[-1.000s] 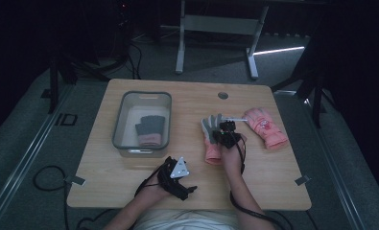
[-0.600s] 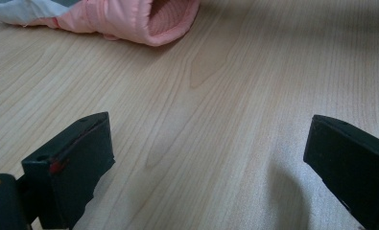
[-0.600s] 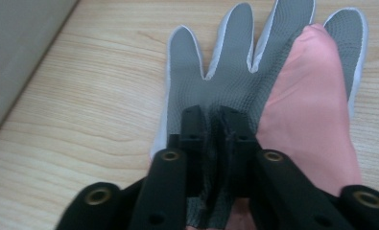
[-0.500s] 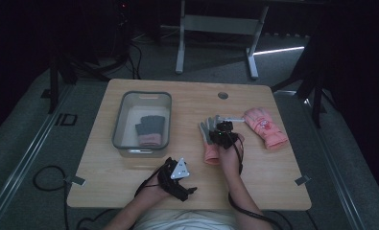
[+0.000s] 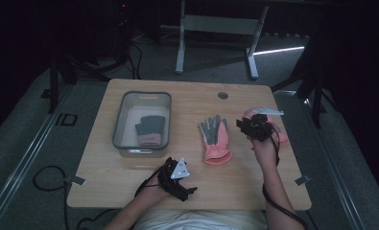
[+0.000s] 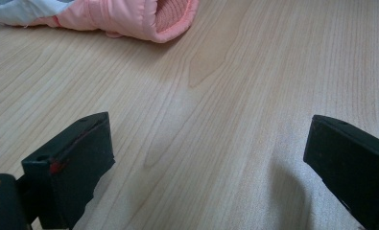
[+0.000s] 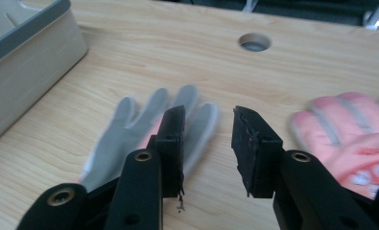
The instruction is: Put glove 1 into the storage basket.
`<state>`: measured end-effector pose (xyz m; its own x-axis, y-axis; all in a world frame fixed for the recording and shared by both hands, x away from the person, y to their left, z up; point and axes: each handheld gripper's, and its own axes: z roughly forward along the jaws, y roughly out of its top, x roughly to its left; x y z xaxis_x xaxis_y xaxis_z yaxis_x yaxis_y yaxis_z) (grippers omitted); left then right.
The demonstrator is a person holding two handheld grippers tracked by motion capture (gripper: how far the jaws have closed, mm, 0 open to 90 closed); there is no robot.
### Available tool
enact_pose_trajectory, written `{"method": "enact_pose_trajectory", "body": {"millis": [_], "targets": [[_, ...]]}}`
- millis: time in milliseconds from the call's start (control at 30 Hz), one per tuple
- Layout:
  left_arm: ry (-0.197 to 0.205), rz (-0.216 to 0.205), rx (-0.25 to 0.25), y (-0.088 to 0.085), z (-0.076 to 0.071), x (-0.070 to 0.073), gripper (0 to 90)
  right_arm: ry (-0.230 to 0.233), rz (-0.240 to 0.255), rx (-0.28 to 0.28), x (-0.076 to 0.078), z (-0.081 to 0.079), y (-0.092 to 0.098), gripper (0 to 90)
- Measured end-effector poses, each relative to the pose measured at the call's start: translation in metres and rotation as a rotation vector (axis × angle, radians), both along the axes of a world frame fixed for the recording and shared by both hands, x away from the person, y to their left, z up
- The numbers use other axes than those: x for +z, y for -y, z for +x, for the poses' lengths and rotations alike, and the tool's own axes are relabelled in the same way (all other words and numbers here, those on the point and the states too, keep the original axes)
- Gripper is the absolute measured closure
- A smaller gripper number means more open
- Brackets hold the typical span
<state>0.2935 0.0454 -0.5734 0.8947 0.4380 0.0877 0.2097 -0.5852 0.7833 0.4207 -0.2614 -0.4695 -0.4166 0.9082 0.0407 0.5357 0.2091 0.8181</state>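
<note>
Gloves are the work here: soft, light, padded knit things that will sag and fold under any grip rather than resist it. Taking the bin [image 5: 124,120] as landmark and going down in size: the table [image 5: 187,191] bears it on its left half, and a dark glove with a pink cuff [image 5: 149,130] already lies inside it. Just right of the bin, flat on the wood, lies the grey-palmed glove [image 5: 214,139], fingers pointing away from the person and pink cuff toward them. Farther right of the bin again, well apart from it, is the pink glove [image 5: 279,134], with the right gripper [image 5: 244,125] hanging over its near edge. Its jaws have just been opening and stand partly apart with nothing between them; in the right gripper view [image 7: 207,139] the grey fingers sit beyond the left jaw and the pink glove at the right. The left gripper [image 5: 189,189] rests near the table's front edge, below the bin, jaws wide and empty [image 6: 206,158]. I'd judge the ribbed cuff the best hold: thick and unlikely to slip, whereas a pinched fingertip would let the glove dangle and swing.
</note>
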Motion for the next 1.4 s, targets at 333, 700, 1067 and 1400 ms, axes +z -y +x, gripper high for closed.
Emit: {"method": "enact_pose_trajectory", "body": {"millis": [333, 700, 1067, 1400], "targets": [[-0.002, 0.001, 0.001, 0.0, 0.001, 0.0, 2.8, -0.009, -0.071, -0.075, -0.004, 0.017, 0.09, 60.5], [0.006, -0.003, 0.005, -0.001, 0.001, 0.0, 2.8, -0.081, -0.202, -0.004, -0.022, 0.054, 0.115, 55.4], [0.003, 0.005, 0.0, 0.0, 0.001, 0.0, 2.8, -0.162, -0.255, 0.037, -0.053, 0.078, 0.117, 55.7], [0.0, 0.008, 0.002, 0.0, 0.001, 0.0, 2.8, -0.19, -0.206, -0.002, -0.057, 0.076, 0.114, 78.2]]}}
